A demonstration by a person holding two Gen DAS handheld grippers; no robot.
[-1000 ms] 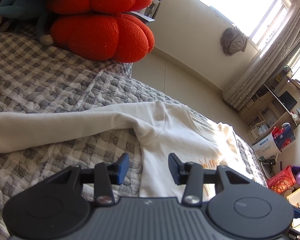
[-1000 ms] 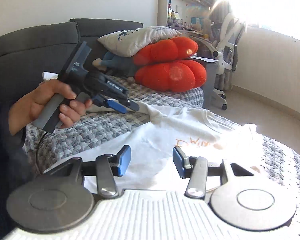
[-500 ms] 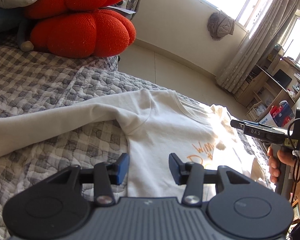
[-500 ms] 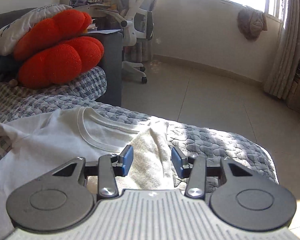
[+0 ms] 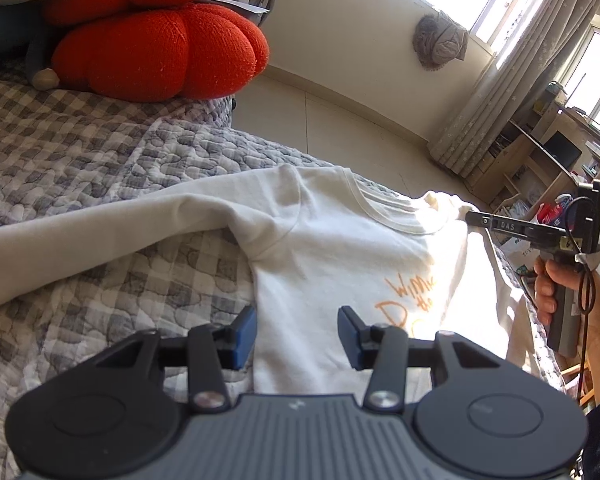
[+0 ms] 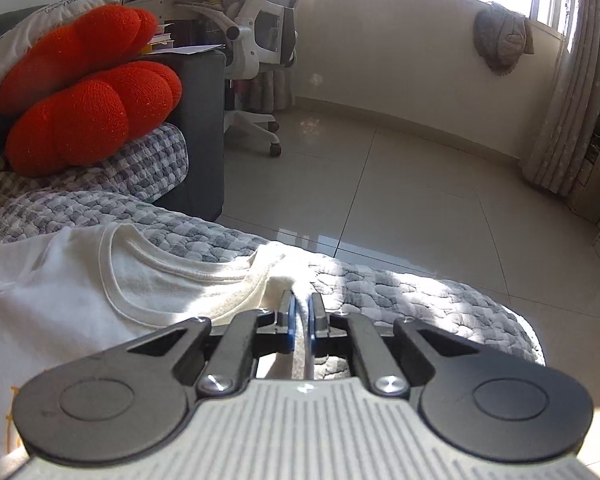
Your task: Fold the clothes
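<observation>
A cream long-sleeved shirt (image 5: 332, 248) with orange lettering lies face up on a grey checked quilt (image 5: 80, 152); one sleeve (image 5: 80, 236) stretches out to the left. My left gripper (image 5: 296, 334) hovers open over the shirt's side edge below the armpit, nothing between its blue pads. My right gripper (image 6: 301, 320) is shut on a bunched fold of the shirt (image 6: 100, 292) by the far shoulder, right of the collar (image 6: 172, 276). In the left wrist view the right gripper (image 5: 474, 218) reaches in from the right, held by a hand (image 5: 548, 288).
Red knotted cushions (image 5: 156, 44) and a pillow sit at the quilt's far left end. A dark sofa arm (image 6: 200, 128) and a white office chair (image 6: 256, 60) stand beyond. The quilt's edge drops to a tiled floor (image 6: 420, 200). Curtains and shelves (image 5: 540, 148) line the right wall.
My right gripper swung from the shirt's front to its far shoulder and closed on the cloth there. The left gripper stayed open over the shirt's side edge, barely shifting.
</observation>
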